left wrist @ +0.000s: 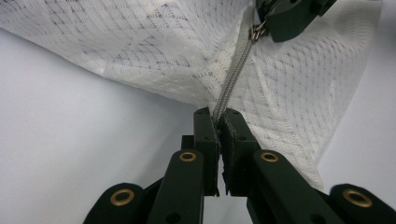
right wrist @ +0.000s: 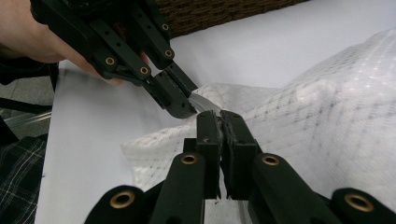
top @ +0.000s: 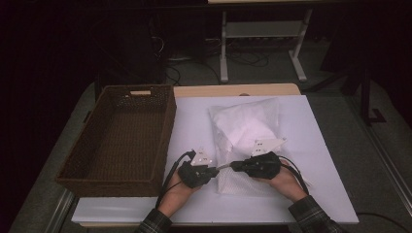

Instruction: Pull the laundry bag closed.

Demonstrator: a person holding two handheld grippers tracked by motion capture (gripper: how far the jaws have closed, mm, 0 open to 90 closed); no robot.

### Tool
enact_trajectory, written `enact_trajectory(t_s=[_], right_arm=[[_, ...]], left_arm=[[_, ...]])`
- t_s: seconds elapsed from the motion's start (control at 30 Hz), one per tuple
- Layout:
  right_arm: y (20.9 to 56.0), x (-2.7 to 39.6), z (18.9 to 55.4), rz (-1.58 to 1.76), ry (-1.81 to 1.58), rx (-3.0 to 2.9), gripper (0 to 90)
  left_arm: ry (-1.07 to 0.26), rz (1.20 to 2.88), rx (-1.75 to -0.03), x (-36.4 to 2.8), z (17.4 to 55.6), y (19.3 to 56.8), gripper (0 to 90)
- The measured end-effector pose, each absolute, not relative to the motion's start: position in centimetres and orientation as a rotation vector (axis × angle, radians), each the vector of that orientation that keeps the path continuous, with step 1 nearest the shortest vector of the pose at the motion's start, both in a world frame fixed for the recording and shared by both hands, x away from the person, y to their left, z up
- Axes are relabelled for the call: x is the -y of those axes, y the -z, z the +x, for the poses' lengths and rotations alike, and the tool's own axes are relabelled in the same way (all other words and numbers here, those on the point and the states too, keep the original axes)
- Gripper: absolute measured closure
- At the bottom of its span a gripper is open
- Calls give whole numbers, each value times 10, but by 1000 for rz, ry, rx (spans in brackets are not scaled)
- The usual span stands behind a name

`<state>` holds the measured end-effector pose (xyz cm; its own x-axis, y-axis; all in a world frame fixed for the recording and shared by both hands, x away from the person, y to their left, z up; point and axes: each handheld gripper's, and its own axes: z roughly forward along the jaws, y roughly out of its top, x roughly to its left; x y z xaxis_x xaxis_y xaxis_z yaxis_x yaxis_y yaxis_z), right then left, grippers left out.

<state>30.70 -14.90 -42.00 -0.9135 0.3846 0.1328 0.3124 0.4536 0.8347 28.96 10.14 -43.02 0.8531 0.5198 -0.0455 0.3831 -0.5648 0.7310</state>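
**Both grippers pinch the mesh bag's zipper**

High view: the white mesh laundry bag (top: 245,141) lies on the white table (top: 320,160), right of the wicker basket (top: 121,141). The left gripper (top: 217,170) and right gripper (top: 232,166) meet at its near end.

Left gripper view: the jaws are clamped on the zipper (left wrist: 231,79); the zipper pull (left wrist: 257,31) sits at the other gripper.

Right gripper view: the jaws are clenched on the zipper at the bag's edge.

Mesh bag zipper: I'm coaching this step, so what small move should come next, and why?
Probably draw the right gripper away along the zipper. It pinches the pull, and the left gripper clamps the zipper's end on the mesh bag, holding it taut.
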Motion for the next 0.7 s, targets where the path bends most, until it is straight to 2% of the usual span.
enact_trajectory(t_s=[0.7], right_arm=[[413,173,302,689,-1499,-2547,861]], left_arm=[[-207,2229,-669,-104,291,431,857]])
